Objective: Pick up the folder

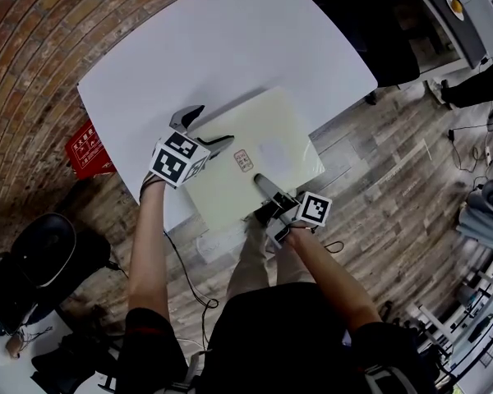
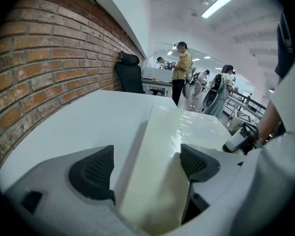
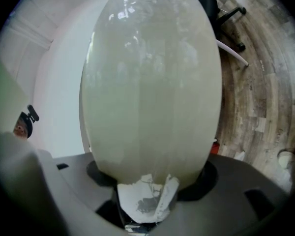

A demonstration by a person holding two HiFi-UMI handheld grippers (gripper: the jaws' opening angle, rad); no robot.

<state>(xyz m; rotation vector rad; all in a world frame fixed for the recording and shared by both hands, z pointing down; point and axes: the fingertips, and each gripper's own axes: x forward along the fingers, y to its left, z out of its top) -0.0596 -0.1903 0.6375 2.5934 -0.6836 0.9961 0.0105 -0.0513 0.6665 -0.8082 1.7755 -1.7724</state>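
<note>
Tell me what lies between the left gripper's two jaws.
The edge of the pale cream glossy folder, with the white table beside it; the left gripper view shows it.

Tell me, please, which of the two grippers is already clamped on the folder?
The right gripper: its jaws are shut on the folder's near edge. The left gripper's jaws stand apart, straddling the folder's left edge without pinching it.

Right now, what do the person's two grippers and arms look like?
The left gripper and right gripper are light grey plastic with dark ribbed pads. Each carries a cube of black-and-white square markers. The person wears a black short-sleeved top.
</note>
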